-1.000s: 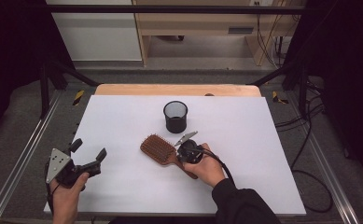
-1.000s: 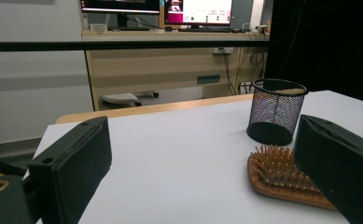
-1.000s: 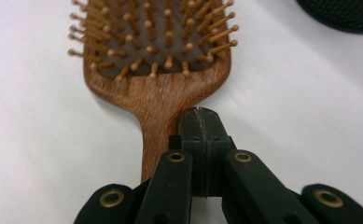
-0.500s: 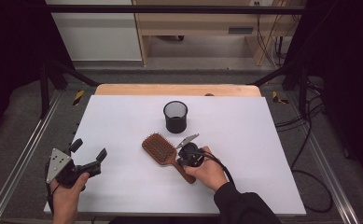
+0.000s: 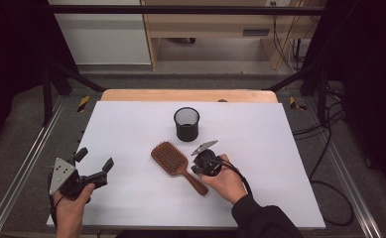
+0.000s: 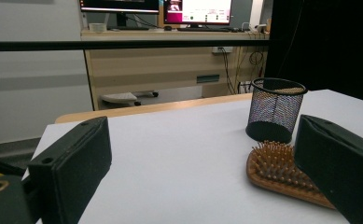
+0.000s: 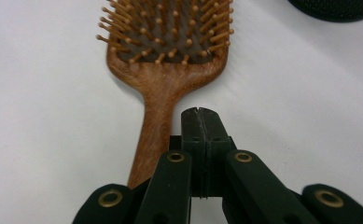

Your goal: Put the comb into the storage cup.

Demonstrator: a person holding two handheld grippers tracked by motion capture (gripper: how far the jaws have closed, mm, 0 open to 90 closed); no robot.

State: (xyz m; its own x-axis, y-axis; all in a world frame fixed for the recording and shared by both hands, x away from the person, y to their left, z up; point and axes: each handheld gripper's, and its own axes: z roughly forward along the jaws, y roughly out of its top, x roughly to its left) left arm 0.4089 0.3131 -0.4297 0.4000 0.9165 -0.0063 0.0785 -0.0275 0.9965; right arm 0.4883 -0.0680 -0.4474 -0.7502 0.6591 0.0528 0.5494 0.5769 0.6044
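A wooden paddle hairbrush [image 5: 169, 157] lies bristles up in the middle of the white table [image 5: 280, 148]. Its handle points toward the near edge. My right gripper [image 5: 198, 166] sits low over the table just right of that handle. In the right gripper view the right gripper [image 7: 201, 114] has its jaws pressed together with nothing between them, and the hairbrush [image 7: 170, 46] handle runs past on their left. My left gripper [image 5: 95, 159] is held open near the front left corner. From the left gripper [image 6: 202, 163] the hairbrush [image 6: 277, 170] shows behind its right jaw.
A black mesh pen cup [image 5: 186, 124] stands upright just beyond the brush head, and the same cup [image 6: 276, 109] shows in the left gripper view. A wooden strip [image 5: 180, 95] edges the far side of the table. Metal rails run along both sides.
My right hand has shifted slightly, so more of the brush handle shows beside it. The left gripper and the cup have not moved.
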